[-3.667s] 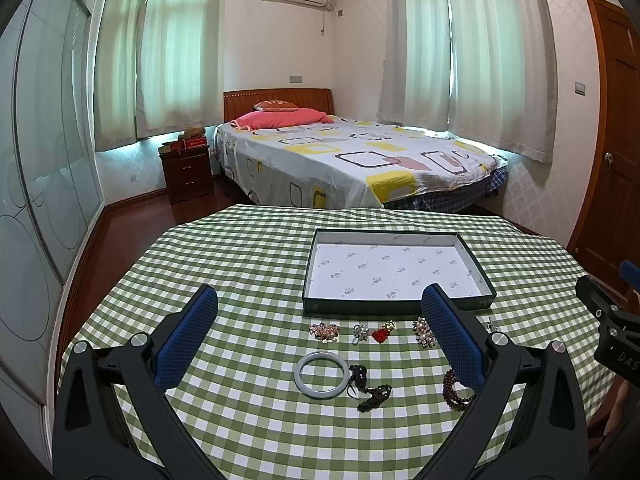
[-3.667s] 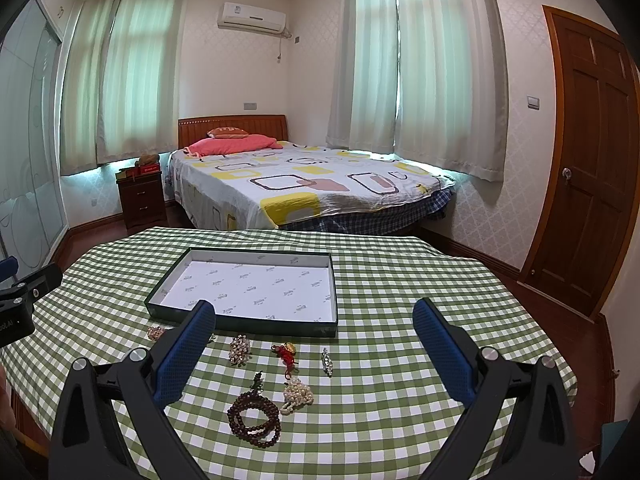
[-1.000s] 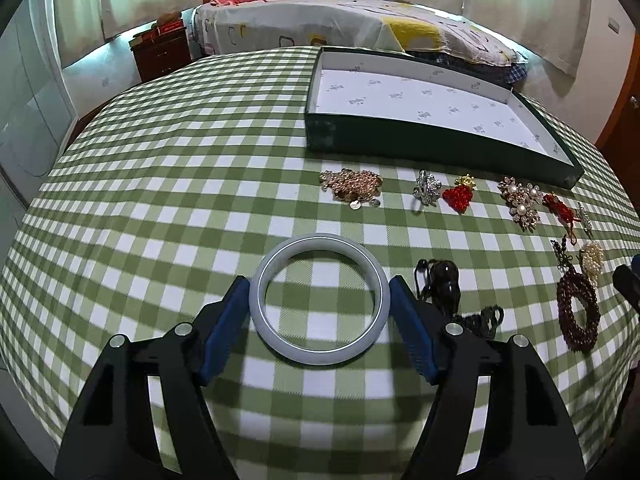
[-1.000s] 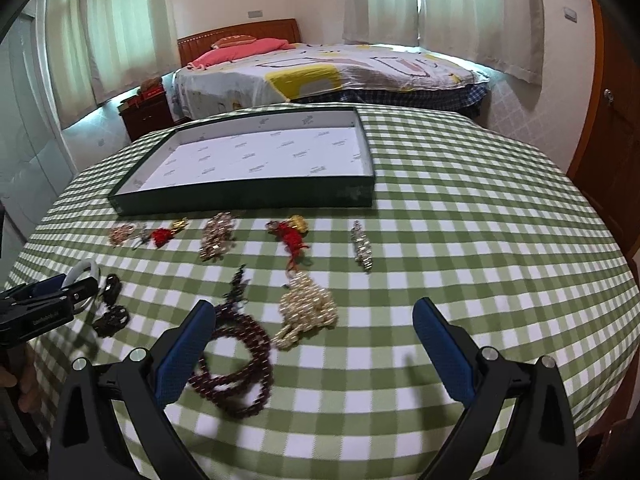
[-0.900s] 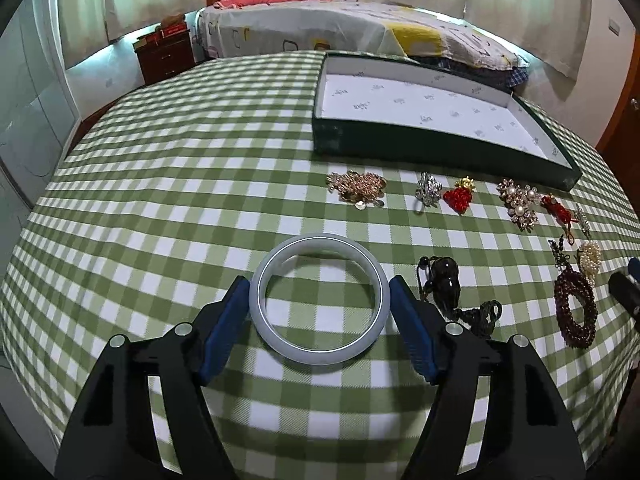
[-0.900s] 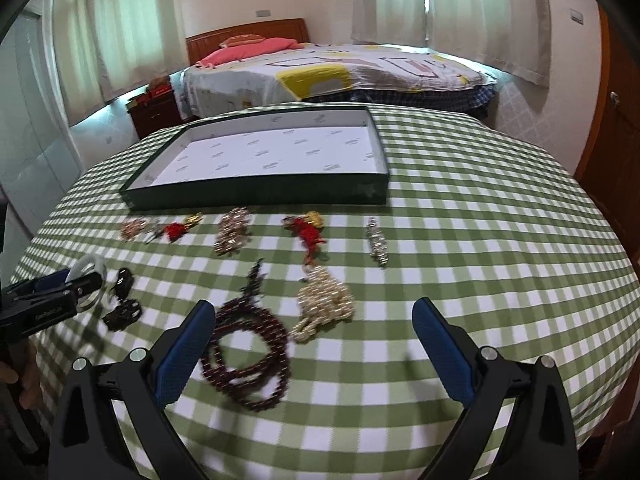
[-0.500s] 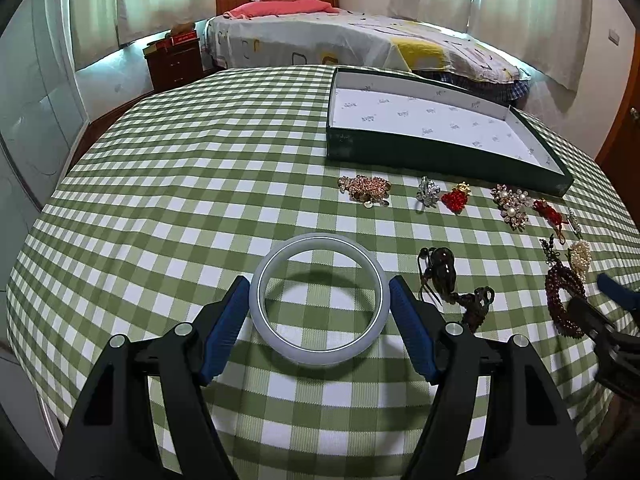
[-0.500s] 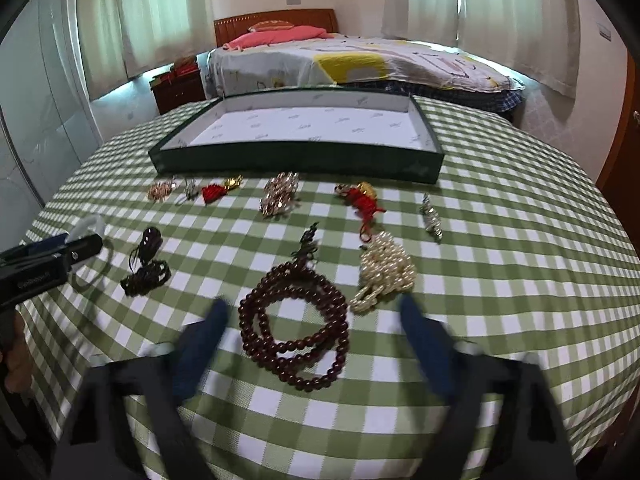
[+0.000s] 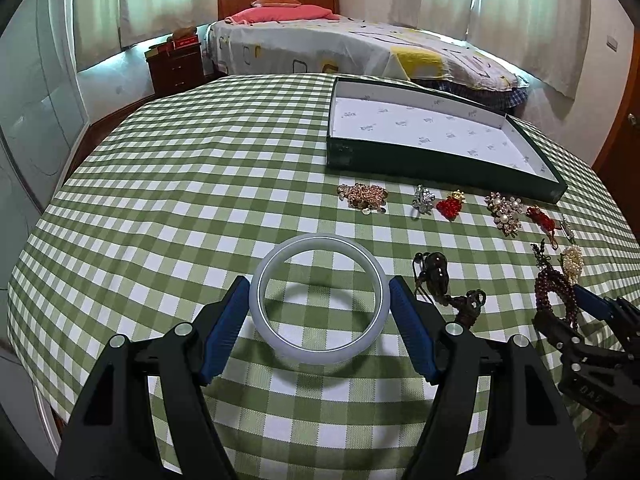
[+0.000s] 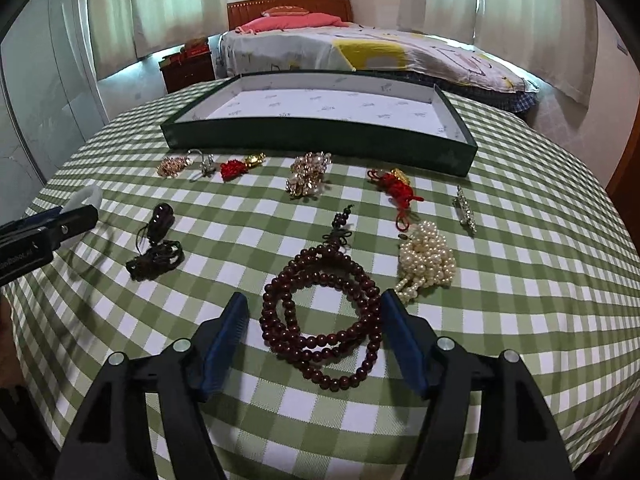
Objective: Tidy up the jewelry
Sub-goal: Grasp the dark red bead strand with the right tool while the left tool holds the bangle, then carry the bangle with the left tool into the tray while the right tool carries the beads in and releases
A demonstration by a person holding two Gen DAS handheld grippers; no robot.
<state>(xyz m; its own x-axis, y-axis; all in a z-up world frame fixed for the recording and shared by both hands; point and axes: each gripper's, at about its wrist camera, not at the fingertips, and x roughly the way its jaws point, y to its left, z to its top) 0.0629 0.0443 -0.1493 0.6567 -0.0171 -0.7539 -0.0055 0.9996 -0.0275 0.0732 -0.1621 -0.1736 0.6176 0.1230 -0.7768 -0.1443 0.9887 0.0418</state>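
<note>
My left gripper (image 9: 319, 300) is shut on a pale grey-white bangle (image 9: 319, 350) and holds it above the checked tablecloth, its shadow below. My right gripper (image 10: 314, 312) is low over the table with its blue pads either side of a dark red bead necklace (image 10: 320, 312); the pads sit close to the beads, and the beads lie flat on the cloth. The dark green tray with a white lining (image 9: 440, 162) (image 10: 320, 132) stands at the far side. Brooches, a red knot charm and a pearl strand (image 10: 428, 260) lie in a row between.
A black corded pendant (image 9: 438, 272) (image 10: 154, 240) lies right of the bangle. The round table (image 9: 180, 184) has its edge close on the left and front. A bed (image 9: 340, 48), a nightstand and a wooden door stand beyond.
The left gripper has risen with the bangle held in it. The right gripper has come down and narrowed from wide open to either side of the dark red bead necklace.
</note>
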